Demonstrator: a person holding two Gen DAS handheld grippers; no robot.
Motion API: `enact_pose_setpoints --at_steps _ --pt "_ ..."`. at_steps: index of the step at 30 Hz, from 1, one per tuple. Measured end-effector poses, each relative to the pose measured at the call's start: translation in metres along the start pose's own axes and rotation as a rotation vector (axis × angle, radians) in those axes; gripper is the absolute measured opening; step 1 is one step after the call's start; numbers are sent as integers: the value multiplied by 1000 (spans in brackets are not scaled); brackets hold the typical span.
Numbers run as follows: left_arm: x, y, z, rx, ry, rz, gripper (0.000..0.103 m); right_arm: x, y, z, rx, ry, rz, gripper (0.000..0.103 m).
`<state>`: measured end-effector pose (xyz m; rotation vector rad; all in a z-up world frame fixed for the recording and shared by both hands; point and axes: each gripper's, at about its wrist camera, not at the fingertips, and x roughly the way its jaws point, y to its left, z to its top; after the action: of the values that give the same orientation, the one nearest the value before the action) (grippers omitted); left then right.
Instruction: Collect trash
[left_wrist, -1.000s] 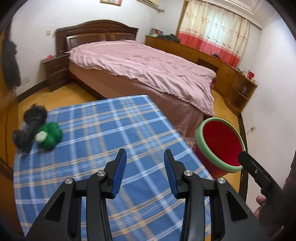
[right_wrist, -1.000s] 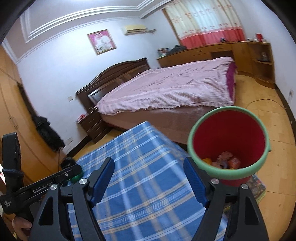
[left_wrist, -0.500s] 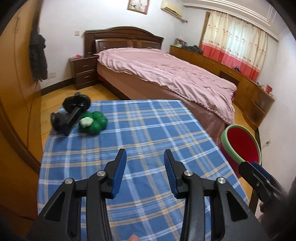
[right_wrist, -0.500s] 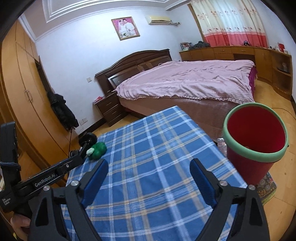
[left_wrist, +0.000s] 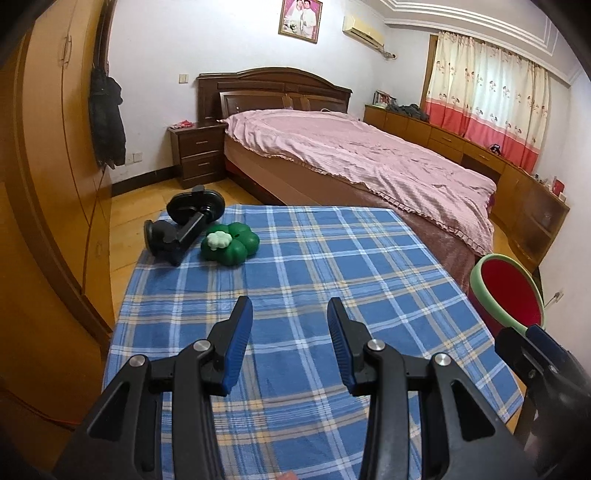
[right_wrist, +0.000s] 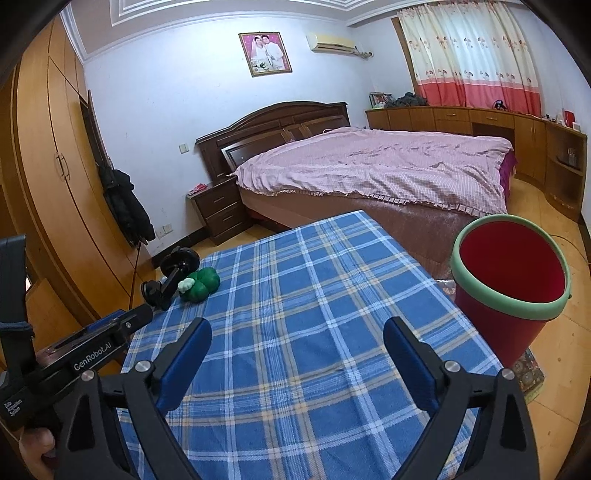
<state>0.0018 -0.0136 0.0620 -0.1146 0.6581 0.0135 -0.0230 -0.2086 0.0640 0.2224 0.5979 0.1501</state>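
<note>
left gripper (left_wrist: 290, 314) spread, empty | right gripper (right_wrist: 297, 334) just widened, empty

Bedroom, white walls (right_wrist: 155, 110), stepped ceiling moulding. Wood floor (left_wrist: 133, 210). Dark wooden bed (left_wrist: 273, 88) under a pink cover (right_wrist: 388, 166); nightstand (left_wrist: 197, 155) just beside the headboard. Tall wardrobe (right_wrist: 48, 166) along the left wall, black coat (left_wrist: 107, 118) hanging on it. Low cabinets (right_wrist: 461, 118) below a cream-and-red curtain (right_wrist: 469, 55). Framed photo (right_wrist: 265, 53) and air conditioner (right_wrist: 332, 42) high on the wall. Light even.
</note>
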Motion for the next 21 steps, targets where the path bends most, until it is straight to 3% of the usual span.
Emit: enact_pose_setpoints --at_steps 21 --pt "-3 -3 -2 12 -16 14 42 -5 -3 -4 17 -7 -8 97"
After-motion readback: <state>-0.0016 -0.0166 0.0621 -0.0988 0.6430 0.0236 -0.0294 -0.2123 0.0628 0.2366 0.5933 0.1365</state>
